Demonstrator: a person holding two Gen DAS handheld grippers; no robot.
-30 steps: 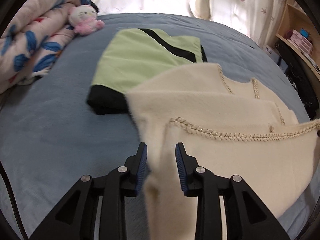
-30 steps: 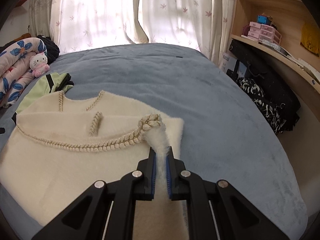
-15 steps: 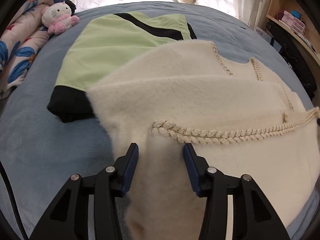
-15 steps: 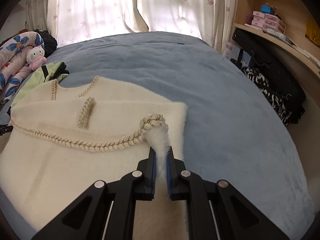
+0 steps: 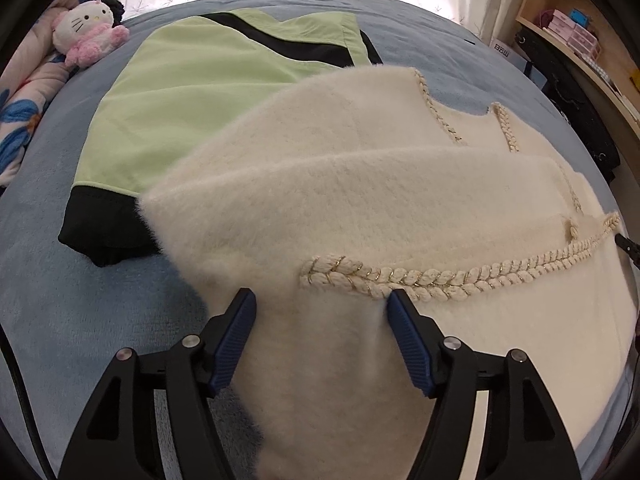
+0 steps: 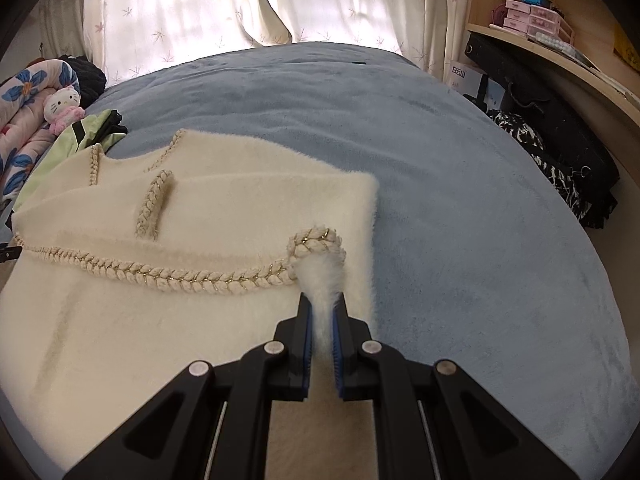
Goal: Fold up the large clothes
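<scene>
Bright, blown-out daylight through the curtains [image 6: 180, 20]; sharp centre, fisheye-warped dark edges.

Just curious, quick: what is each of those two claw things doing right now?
Left gripper: open, jaws just widened, cream sweater between them, unpinched.
Right gripper: shut on the sweater's edge.

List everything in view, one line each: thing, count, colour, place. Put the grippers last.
cream sweater: 1, cream with braided trim, folded over on the bed, partly overlapping the green garment
green garment: 1, light green with black bands, folded, beyond the sweater's left side
bed cover: 1, blue, under everything
plush cat: 1, white and pink, far left against the quilt
floral quilt: 1, pink-white with blue flowers, rolled at the bed's left edge
curtains: pale with leaf print, behind the bed
wooden shelf: 1, right, holding pink boxes
black bags: dark, below the shelf
left gripper: 1, black with blue pads, just been opening, sweater between pads
right gripper: 1, same, shut on the sweater's corner
</scene>
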